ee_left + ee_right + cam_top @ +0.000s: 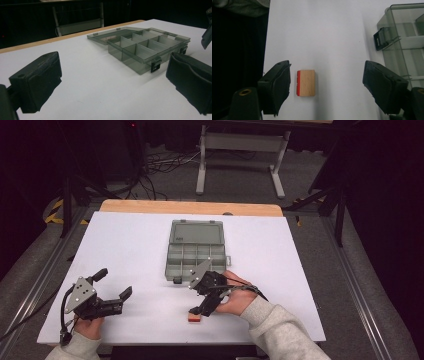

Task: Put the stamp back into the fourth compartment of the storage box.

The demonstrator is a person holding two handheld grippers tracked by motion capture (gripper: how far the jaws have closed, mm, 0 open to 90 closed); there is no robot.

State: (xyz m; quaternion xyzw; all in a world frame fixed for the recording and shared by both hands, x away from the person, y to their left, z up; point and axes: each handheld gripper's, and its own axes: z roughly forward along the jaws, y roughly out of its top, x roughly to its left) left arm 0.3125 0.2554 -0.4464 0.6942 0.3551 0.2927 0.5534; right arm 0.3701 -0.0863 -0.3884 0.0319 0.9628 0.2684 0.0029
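A small wooden block (193, 317) with one red face lies flat on the white table (130, 250) near its front edge. My right gripper (196, 297) hovers over it, open. In the right gripper view the block (306, 82) sits between the jaws of that gripper (327, 85), close to the left one, and neither pad touches it. An open grey see-through compartment box (196, 254) stands just beyond, lid folded back. My left gripper (114, 283) rests at the front left, open and holding nothing, pointed toward the box (147, 47).
The table's wooden back edge (190, 207) runs behind the box. A black latch (381, 38) sticks out from the box's front wall close to my right gripper. Beyond the table are a white frame stand (242, 150) and cables on the floor.
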